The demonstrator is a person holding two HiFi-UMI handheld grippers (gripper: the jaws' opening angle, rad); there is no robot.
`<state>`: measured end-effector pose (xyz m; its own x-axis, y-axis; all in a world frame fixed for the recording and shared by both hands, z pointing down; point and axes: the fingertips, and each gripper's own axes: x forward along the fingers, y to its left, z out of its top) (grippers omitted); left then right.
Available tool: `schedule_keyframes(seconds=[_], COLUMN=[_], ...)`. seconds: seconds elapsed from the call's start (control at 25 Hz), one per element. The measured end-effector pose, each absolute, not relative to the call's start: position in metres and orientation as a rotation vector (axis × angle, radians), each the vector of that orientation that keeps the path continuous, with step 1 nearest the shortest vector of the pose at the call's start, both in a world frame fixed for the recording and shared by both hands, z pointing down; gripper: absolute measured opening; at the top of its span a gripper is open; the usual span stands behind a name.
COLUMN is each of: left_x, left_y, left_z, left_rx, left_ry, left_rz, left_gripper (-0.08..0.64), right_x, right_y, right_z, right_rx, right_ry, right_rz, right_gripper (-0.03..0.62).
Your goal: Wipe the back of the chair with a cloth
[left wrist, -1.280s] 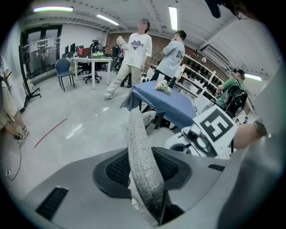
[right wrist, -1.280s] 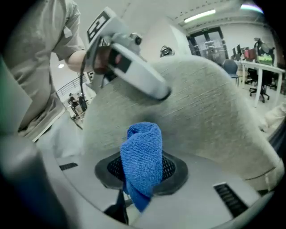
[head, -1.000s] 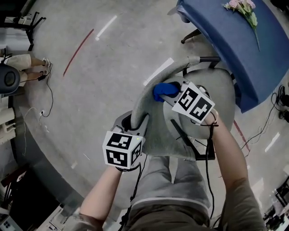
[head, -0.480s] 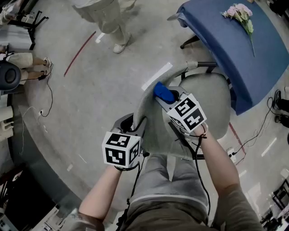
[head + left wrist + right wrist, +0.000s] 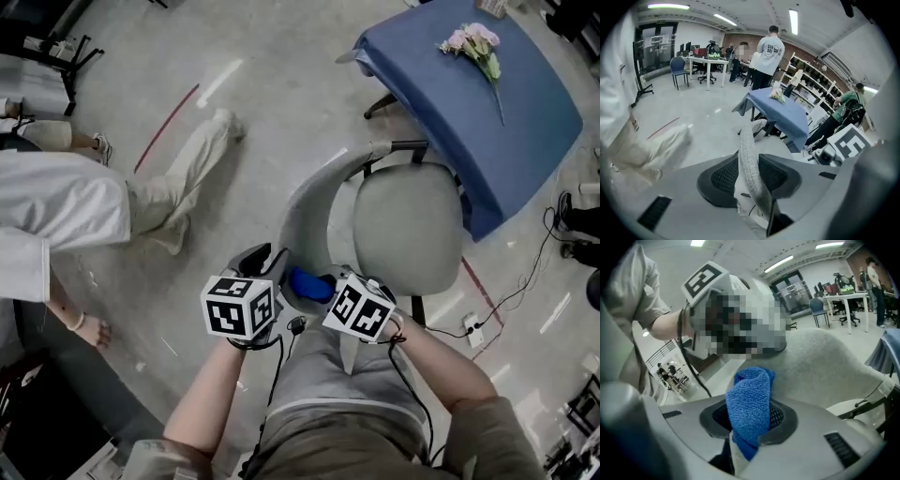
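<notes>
The blue cloth (image 5: 307, 284) is bunched up between the jaws of the right gripper (image 5: 321, 287), which are closed on it. In the right gripper view the cloth (image 5: 751, 405) rises as a folded roll out of the right gripper (image 5: 750, 420), with its lower end tucked down between the pads. It lies against the near end of the grey chair back (image 5: 302, 211), just beside the left gripper (image 5: 268, 260). The two marker cubes almost meet there. The left gripper's jaws stand about half open and are clamped on the thin upper edge of the chair back (image 5: 749, 164). That edge runs straight away from the left gripper (image 5: 750, 180) as a narrow textured ridge between the two dark pads. Ahead of the right gripper the chair back (image 5: 825, 357) spreads as a broad pale curve. Beyond both grippers, inside that curve, is the round grey seat (image 5: 409, 225) (its dark frame shows at the far rim). Farther out past the seat is a table under a blue cover (image 5: 469, 112), with a small bunch of pink flowers (image 5: 476, 41) on it. Out to the side of the left gripper a person in a white coat and pale trousers (image 5: 66, 225) is on the grey floor (image 5: 234, 122), near a red line (image 5: 165, 112).
</notes>
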<state>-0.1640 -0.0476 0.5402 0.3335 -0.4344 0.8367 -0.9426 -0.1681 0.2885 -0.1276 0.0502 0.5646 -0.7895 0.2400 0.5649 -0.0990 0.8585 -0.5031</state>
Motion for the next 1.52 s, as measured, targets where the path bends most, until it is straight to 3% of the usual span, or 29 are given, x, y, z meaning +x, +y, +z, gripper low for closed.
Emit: schedule_keyframes(seconds=[0.2, 0.64, 1.0, 1.52], left_x=[-0.164, -0.127, -0.102, -0.087], left_y=[-0.033, -0.059, -0.088, -0.074], left_z=[0.527, 0.421, 0.297, 0.136], left_rx=[1.761, 2.042, 2.384, 2.693], left_ry=[-1.238, -1.285, -1.438, -1.595], left_rz=[0.778, 0.643, 0.507, 0.191], left_gripper=[0.152, 0.096, 0.051, 0.037], right_x=[-0.116, -0.048, 0.016, 0.060], right_y=[0.074, -0.028, -0.084, -0.062], right_z=[0.531, 0.427, 0.292, 0.145], right_rx=[-0.122, 0.511, 0.872, 1.163], right_ry=[-2.451, -2.633, -2.762, -2.887], right_rz=[0.747, 0.695, 0.423, 0.106], right_gripper=[0.114, 0.114, 0.114, 0.115])
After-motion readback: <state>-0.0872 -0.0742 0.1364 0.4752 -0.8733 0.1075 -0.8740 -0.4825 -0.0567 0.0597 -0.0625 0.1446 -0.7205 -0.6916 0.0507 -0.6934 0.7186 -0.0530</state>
